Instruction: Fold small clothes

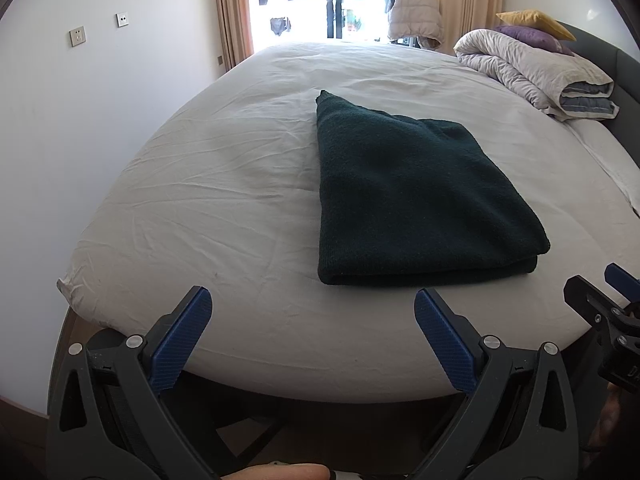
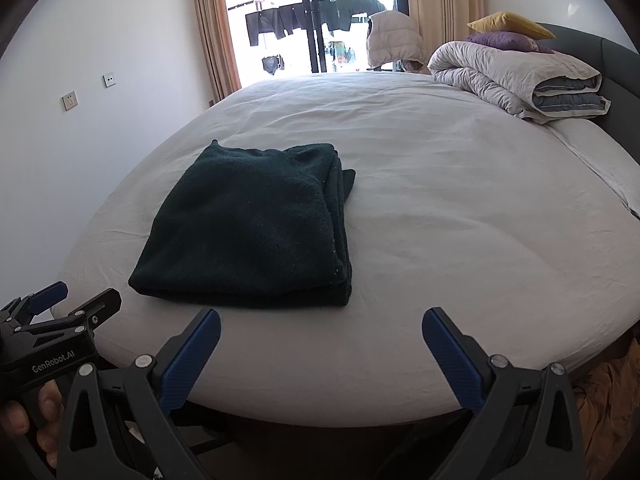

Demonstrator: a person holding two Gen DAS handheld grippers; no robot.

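Note:
A dark green garment (image 1: 408,196) lies folded into a flat rectangle on the white bed sheet (image 1: 224,184); it also shows in the right wrist view (image 2: 256,228). My left gripper (image 1: 314,300) is open and empty, over the bed's near edge, just short of the garment's near edge. My right gripper (image 2: 320,320) is open and empty, near the bed edge, to the right of the garment's near corner. Each gripper shows in the other's view: the right one at the far right (image 1: 600,300), the left one at the lower left (image 2: 60,308).
A rolled grey duvet (image 2: 516,80) with a purple pillow (image 2: 504,40) and a yellow pillow (image 2: 508,22) lies at the bed's far right by the dark headboard (image 2: 612,60). A white wall (image 1: 80,120) runs along the left. A window with curtains (image 2: 316,20) stands behind the bed.

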